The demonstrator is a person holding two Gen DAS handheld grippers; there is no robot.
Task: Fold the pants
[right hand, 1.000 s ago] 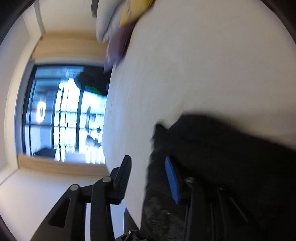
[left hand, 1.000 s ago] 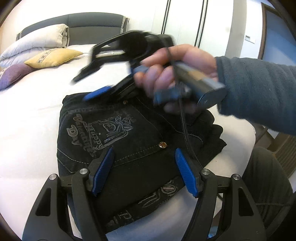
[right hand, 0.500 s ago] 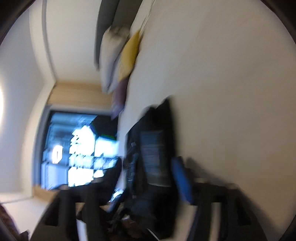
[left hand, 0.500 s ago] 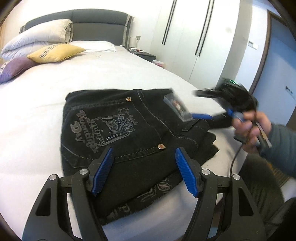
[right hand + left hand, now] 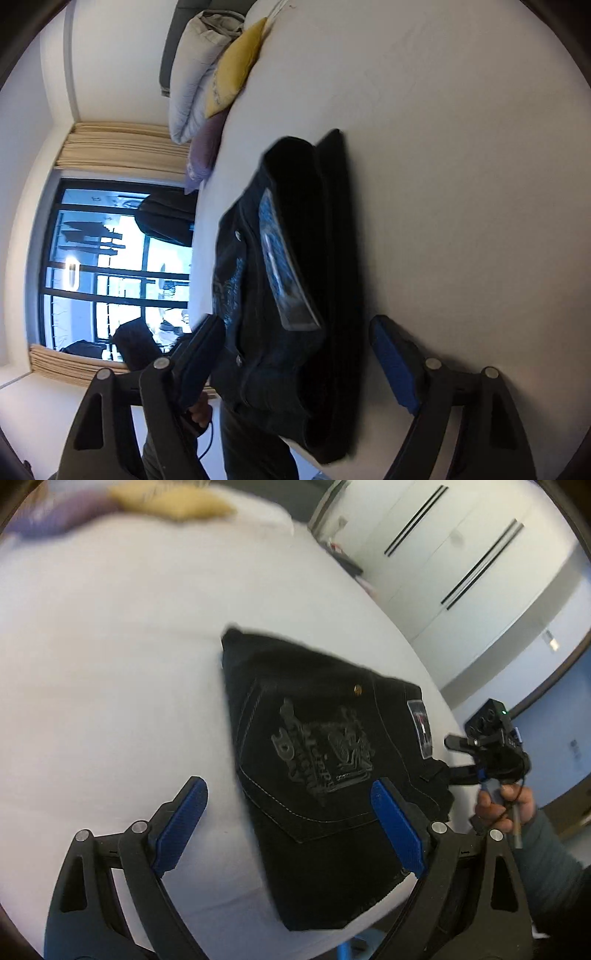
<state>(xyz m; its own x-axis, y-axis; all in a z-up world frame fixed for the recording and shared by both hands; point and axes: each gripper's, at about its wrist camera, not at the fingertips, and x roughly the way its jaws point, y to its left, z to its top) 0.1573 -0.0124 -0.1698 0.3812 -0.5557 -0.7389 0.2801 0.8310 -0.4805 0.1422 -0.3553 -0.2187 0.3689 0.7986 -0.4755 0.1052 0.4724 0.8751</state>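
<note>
Now the pants (image 5: 325,775), black denim folded into a thick, squarish stack, lie on the smooth white bed (image 5: 110,664) just ahead of both grippers. The left gripper (image 5: 291,823) hovers over them, its ribbed blue pads spreading apart and gripping nothing; its right pad sits above the stitched back pocket with a tone-on-tone crest, its left pad over bare sheet. The right gripper (image 5: 295,358) faces the stack's layered edge, its jaws also widening, the cloth lying between them untouched by either pad. A glossy rectangular label (image 5: 284,266) shines on top. Soft yellow pillow (image 5: 236,70) and others lie far beyond, blurred in the left view
</note>
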